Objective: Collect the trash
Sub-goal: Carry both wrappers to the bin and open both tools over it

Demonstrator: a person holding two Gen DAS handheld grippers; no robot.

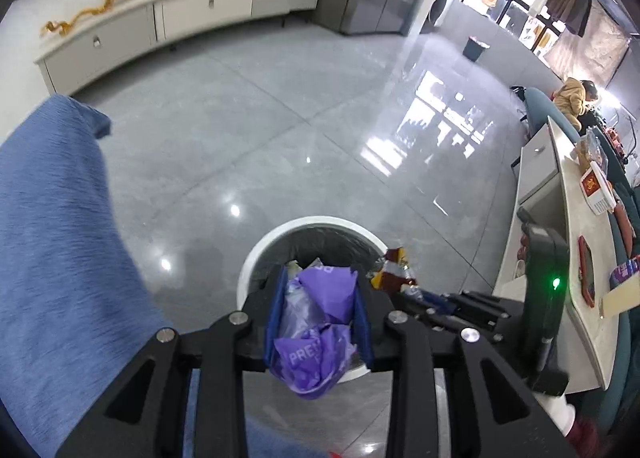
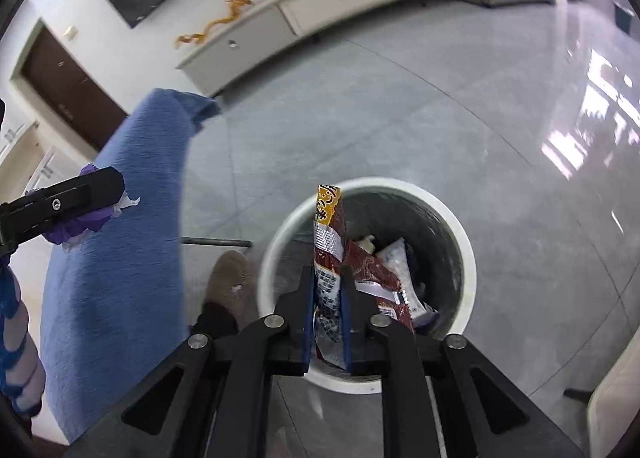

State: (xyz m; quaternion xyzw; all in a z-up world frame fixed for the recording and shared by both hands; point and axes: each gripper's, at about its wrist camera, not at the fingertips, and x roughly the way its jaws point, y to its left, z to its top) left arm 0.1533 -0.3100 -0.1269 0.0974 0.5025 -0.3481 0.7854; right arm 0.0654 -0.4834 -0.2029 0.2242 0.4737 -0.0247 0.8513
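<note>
Trash first: we've got our left gripper pinching a crumpled purple bag, right gripper nipping a red snack wrapper, both over the white bin.

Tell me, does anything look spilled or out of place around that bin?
Nothing spilled shows. The purple bag and the snack wrapper sit between gripper fingers above the white bin, which already holds rubbish.
</note>
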